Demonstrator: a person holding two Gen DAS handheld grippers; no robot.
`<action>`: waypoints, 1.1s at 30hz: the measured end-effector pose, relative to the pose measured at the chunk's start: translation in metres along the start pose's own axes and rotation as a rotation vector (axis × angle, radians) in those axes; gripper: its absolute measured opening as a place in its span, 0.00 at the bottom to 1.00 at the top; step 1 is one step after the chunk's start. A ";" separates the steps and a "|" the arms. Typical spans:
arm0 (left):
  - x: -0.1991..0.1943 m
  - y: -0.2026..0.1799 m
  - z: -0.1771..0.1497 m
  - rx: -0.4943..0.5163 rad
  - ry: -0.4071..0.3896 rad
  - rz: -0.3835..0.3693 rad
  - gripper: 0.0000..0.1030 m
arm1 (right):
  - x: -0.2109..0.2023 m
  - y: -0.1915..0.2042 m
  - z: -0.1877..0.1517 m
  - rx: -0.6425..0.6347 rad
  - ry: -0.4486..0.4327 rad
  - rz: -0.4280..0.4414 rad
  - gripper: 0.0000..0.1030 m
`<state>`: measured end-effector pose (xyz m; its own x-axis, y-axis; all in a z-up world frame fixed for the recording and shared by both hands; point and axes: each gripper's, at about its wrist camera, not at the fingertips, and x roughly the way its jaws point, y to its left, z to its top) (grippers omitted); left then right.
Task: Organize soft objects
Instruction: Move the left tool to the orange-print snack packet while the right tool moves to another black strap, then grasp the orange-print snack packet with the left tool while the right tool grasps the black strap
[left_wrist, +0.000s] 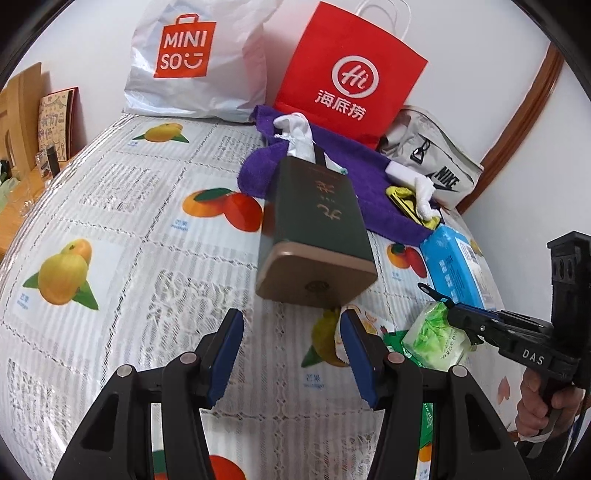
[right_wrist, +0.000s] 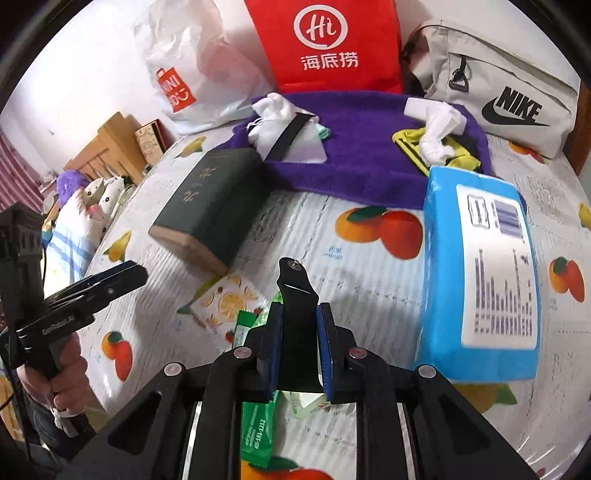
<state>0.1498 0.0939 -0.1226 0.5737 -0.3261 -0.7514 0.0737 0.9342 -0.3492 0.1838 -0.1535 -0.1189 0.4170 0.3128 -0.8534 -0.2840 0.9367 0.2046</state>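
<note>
two jaws: left gripper (left_wrist: 291, 356) spread empty, right gripper (right_wrist: 300, 345) pinching black strap (right_wrist: 295, 284).

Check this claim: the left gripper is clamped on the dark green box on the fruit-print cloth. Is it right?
No. The left gripper stands open and empty; the dark green box on the fruit-print cloth lies beyond its fingertips, untouched. The left wrist view shows it.
</note>
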 end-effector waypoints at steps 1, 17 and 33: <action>0.000 -0.001 -0.002 0.002 0.002 0.003 0.51 | 0.001 0.002 -0.002 -0.010 0.005 -0.002 0.17; -0.004 0.002 -0.014 -0.018 0.012 0.019 0.51 | 0.034 0.005 -0.021 -0.020 0.101 0.078 0.22; 0.016 -0.017 -0.023 0.022 0.071 0.012 0.51 | 0.003 -0.011 -0.028 0.003 0.022 0.070 0.15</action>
<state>0.1387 0.0694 -0.1417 0.5153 -0.3234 -0.7936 0.0854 0.9408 -0.3280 0.1643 -0.1669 -0.1369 0.3770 0.3742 -0.8473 -0.3095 0.9131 0.2655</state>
